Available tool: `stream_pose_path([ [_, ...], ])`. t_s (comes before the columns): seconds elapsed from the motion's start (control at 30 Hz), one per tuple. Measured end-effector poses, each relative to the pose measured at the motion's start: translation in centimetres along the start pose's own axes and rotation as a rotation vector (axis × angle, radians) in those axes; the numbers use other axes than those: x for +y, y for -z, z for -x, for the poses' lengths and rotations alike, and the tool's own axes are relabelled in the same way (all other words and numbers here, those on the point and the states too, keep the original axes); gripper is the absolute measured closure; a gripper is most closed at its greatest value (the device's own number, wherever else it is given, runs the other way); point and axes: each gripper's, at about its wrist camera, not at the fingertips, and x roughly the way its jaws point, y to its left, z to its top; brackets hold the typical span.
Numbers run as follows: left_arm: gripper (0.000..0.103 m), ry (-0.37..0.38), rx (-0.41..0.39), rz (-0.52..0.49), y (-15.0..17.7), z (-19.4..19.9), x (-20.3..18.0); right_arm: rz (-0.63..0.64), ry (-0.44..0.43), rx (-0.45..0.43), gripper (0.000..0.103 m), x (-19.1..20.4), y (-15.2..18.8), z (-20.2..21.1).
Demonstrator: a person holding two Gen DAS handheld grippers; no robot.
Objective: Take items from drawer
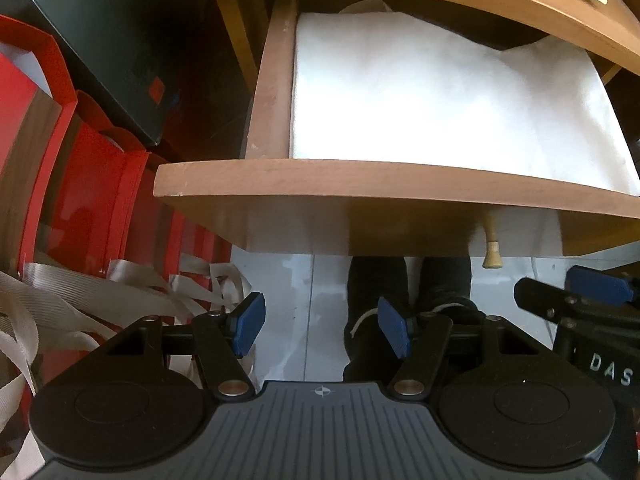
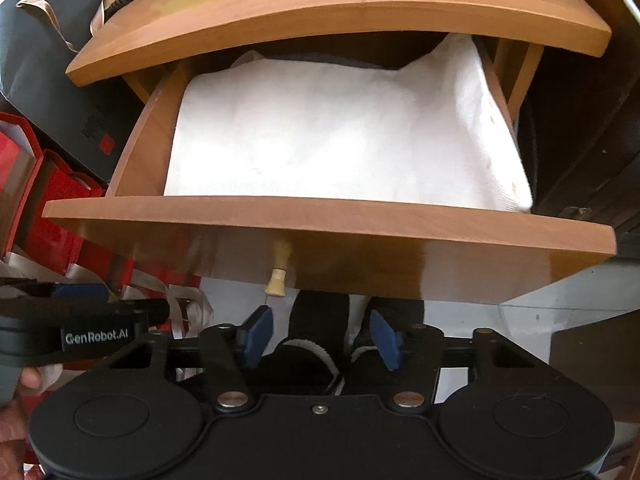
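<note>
the drawer [image 2: 328, 216] stands pulled out under the wooden top [image 2: 340, 4], so the opening looks done and the taking is not yet begun. both grippers hang in front of the drawer's face, pointing down toward the floor [image 1: 288, 280] and the person's dark shoes. the left gripper [image 1: 321, 328] has its jaws spread with nothing between them; the right gripper [image 2: 320, 338] also has its jaws apart and empty, a little narrower. next, i'd say, one of them must rise over the front edge and come down onto the cloth [image 2: 340, 140]. that cloth is white, folded flat, fills nearly the whole drawer, and looks soft, so a pinch at a near fold seems best.
</note>
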Motion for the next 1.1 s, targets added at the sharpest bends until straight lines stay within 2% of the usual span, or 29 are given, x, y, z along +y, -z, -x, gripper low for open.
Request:
stream_pose_path([
  [0.3,0.037,0.001,0.014,0.0,0.0,-0.7,0.3,-0.039,-0.051,0.029,0.067,0.3,-1.7,-1.4],
  [0.4,0.037,0.004,0.014,-0.001,0.0,-0.8,0.4,-0.049,-0.057,0.039,0.068,0.5,-2.2,-2.0],
  [0.5,0.037,0.005,0.017,0.001,0.0,-0.9,0.4,-0.058,-0.069,0.054,0.077,0.8,-2.6,-2.6],
  [0.6,0.037,0.009,0.02,0.006,0.0,-1.0,0.5,-0.073,-0.082,0.07,0.081,0.9,-2.9,-3.2],
  [0.87,0.037,0.012,0.025,0.012,-0.1,-1.4,0.7,-0.106,-0.094,0.111,0.089,0.8,-3.1,-4.4],
  [1.1,0.037,0.018,0.029,0.011,0.0,-1.4,0.5,-0.099,-0.084,0.149,0.089,1.3,-3.7,-5.5],
])
